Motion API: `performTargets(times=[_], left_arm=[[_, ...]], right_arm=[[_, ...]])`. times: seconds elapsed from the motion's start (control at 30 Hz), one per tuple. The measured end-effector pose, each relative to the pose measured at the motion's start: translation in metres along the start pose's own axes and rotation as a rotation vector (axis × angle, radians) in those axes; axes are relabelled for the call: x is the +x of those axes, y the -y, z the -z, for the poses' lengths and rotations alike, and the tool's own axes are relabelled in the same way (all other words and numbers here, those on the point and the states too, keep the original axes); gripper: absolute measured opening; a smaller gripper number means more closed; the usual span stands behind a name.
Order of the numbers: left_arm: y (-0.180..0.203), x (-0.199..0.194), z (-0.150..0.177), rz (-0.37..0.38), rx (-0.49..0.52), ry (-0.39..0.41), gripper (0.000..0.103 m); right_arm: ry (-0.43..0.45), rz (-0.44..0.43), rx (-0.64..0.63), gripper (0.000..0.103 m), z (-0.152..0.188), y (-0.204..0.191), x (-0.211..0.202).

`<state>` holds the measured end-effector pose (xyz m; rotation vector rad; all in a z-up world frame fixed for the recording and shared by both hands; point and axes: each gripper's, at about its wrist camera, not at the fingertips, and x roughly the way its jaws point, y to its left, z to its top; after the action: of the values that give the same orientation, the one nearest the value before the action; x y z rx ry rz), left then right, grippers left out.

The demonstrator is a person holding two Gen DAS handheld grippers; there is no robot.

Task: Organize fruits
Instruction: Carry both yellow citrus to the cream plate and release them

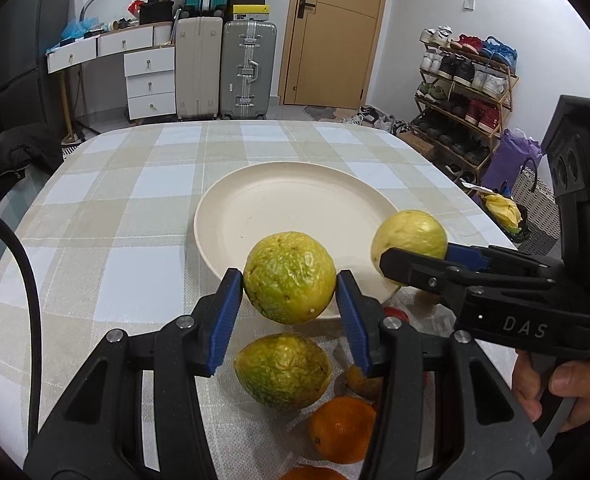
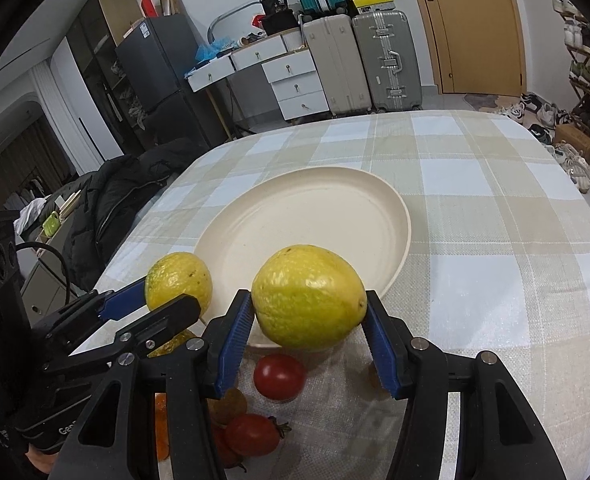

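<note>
Left wrist view
- Left claw (image 1: 289, 286): closed on a wrinkled green-yellow fruit (image 1: 289, 277), blue pads pressing its two sides; the fruit is off the table (image 1: 107, 216).
- Where that fruit sits: over the near rim of the plate (image 1: 255, 208), straight ahead of the claw, its bulk beyond the pads.
- Right claw (image 1: 415, 258): comes in from the right, closed on a paler yellow fruit (image 1: 409, 236) that hangs over the plate's near right edge.
- Key relation: the plate's bare centre lies ahead of and below both fruits; the left fruit looks nearer the middle, the right one nearer the rim.
- Left on the table: another green-yellow fruit (image 1: 283, 370) under the left claw, oranges (image 1: 343, 428) beside it, nearer the camera than the plate.

Right wrist view
- Right claw (image 2: 309, 314): closed on the yellow fruit (image 2: 309, 296), long axis lying across between the pads, a small nub at its right end.
- Where it sits: over the plate's (image 2: 315, 208) near rim, the empty dish just ahead.
- Left claw (image 2: 167, 302): at left, holding its fruit (image 2: 179, 280) just beside the plate's near left edge.
- Below the claw: tomatoes (image 2: 279, 376) on the table, short of the plate.
- Judgement: both fruits need carrying forward and down to land inside the rim.
</note>
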<state>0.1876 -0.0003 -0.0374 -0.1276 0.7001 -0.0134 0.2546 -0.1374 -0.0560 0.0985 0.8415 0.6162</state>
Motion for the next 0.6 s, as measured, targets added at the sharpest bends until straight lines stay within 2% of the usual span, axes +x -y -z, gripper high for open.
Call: performTargets(times=[0.1, 0.17, 0.23, 0.33, 0.43, 0.53, 0.6], left_arm=[[0.0, 0.003, 0.0, 0.007, 0.0, -0.009, 0.046], [0.001, 0.005, 0.001, 0.006, 0.005, -0.01, 0.046], [0.002, 0.005, 0.001, 0.008, 0.013, -0.009, 0.046], [0.002, 0.001, 0.0, 0.004, 0.009, 0.009, 0.046], [0.001, -0.006, 0.0, 0.0, 0.005, 0.017, 0.056], [0.001, -0.017, 0.007, -0.004, 0.023, 0.029, 0.073], [0.0, -0.026, 0.012, -0.012, 0.036, 0.04, 0.076]], right_arm=[[0.006, 0.015, -0.007, 0.059, 0.001, 0.0, -0.004], [0.013, 0.03, -0.013, 0.068, 0.002, 0.001, -0.008], [0.02, 0.053, -0.016, 0.072, 0.005, 0.003, -0.013], [0.028, 0.053, -0.019, 0.074, 0.01, 0.005, -0.021], [0.037, 0.07, -0.018, 0.086, 0.014, 0.008, -0.03], [0.038, 0.06, -0.026, 0.089, 0.019, 0.009, -0.038], [0.033, 0.068, -0.051, 0.093, 0.024, 0.008, -0.042]])
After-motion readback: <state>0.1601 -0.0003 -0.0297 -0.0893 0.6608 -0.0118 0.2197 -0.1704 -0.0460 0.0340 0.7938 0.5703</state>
